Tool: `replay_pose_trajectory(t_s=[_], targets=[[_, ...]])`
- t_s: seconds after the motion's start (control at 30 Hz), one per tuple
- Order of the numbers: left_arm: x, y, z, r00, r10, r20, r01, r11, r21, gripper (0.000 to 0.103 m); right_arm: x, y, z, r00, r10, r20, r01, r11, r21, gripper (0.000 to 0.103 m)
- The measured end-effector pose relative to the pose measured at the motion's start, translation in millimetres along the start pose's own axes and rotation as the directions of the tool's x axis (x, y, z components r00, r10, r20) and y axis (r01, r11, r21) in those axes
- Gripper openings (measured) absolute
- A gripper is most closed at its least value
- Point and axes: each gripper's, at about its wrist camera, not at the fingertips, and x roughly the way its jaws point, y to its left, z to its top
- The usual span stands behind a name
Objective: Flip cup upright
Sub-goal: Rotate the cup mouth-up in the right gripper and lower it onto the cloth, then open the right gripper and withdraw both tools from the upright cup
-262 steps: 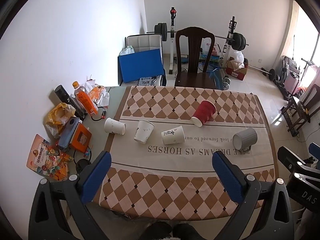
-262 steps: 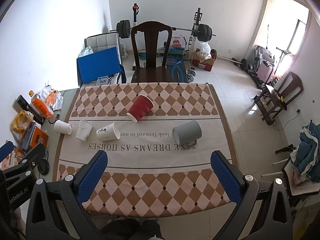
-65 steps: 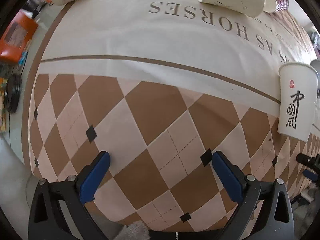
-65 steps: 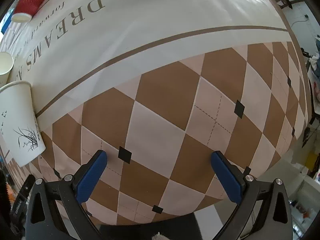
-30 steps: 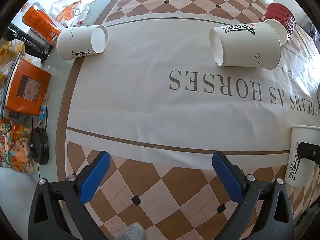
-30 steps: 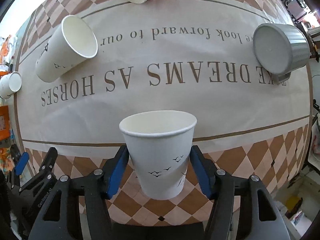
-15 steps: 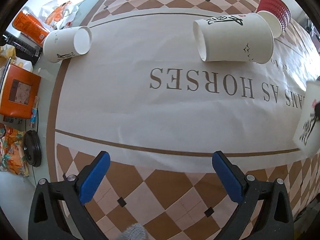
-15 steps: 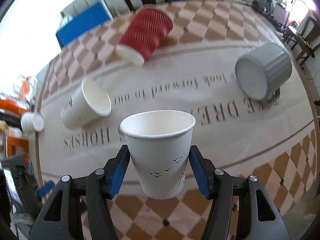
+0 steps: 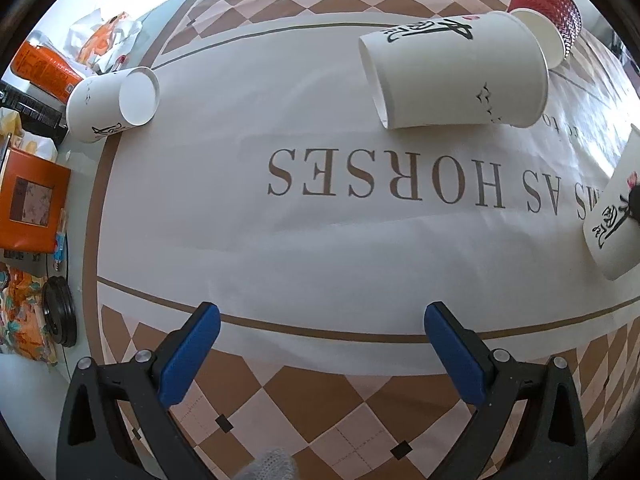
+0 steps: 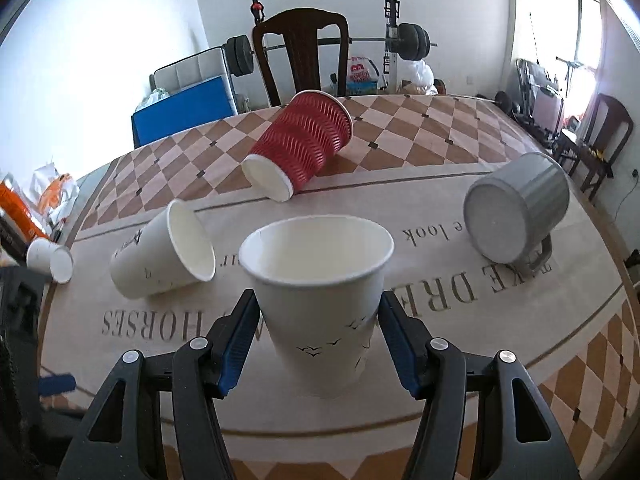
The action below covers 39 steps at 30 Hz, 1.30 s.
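My right gripper [image 10: 318, 336] is shut on a white paper cup with bird prints [image 10: 320, 304], held upright with its mouth up, low over the tablecloth. The same cup shows at the right edge of the left wrist view [image 9: 616, 204]. My left gripper [image 9: 320, 352] is open and empty above the near checkered part of the cloth. A second white cup [image 10: 164, 256] lies on its side to the left, also in the left wrist view [image 9: 456, 72]. A small white cup [image 9: 114, 102] lies at the cloth's left edge.
A red ribbed cup [image 10: 300, 144] lies on its side behind. A grey mug [image 10: 516, 212] lies on its side at the right. Orange boxes and packets [image 9: 32, 196] clutter the table's left edge. A dark chair [image 10: 304, 52] stands at the far side.
My right gripper has tilted up level with the cup still in it, and the cup now sits lower, near the cloth. My left gripper has edged forward toward the lying cups.
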Motion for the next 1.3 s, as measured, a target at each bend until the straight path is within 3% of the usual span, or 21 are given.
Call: replay_pose_trajectory(t_s=[0.13, 0.37, 0.57, 0.67, 0.83, 1.3], targets=[[-5.0, -4.7, -5.6, 1.000, -0.002, 0.007, 0.002, 1.000, 0.000, 0.103, -7.3, 3.1, -8.8, 0.999, -0.013, -0.030, 0.013, 1.000, -0.021, 0.066], [-32.3, -5.2, -13.0, 0.999, -0.010, 0.048, 0.010, 1.000, -0.004, 0.103, -29.3, 1.4, -14.2, 0.997, -0.040, -0.072, 0.039, 0.999, -0.025, 0.084], [-76.8, -4.3, -26.5, 0.992, -0.039, 0.116, 0.040, 0.999, -0.003, 0.103, -69.6, -7.9, -14.0, 0.991, -0.086, -0.098, 0.084, 0.996, -0.025, 0.092], [-102.0, -5.5, -32.2, 0.987, -0.054, 0.153, 0.053, 0.999, 0.006, 0.103, -92.0, -15.0, -11.9, 0.985, -0.123, -0.122, 0.121, 0.992, -0.025, 0.102], [-154.2, -3.8, -43.9, 0.972, -0.091, 0.215, 0.091, 0.996, 0.007, 0.103, -139.8, -27.5, 1.1, 0.978, -0.164, -0.132, 0.161, 0.986, -0.031, 0.103], [-318.8, -13.6, -84.5, 0.910, -0.141, 0.389, 0.147, 0.989, 0.014, 0.103, -300.3, -65.0, 54.3, 0.987, -0.100, -0.128, 0.093, 0.994, -0.057, 0.103]])
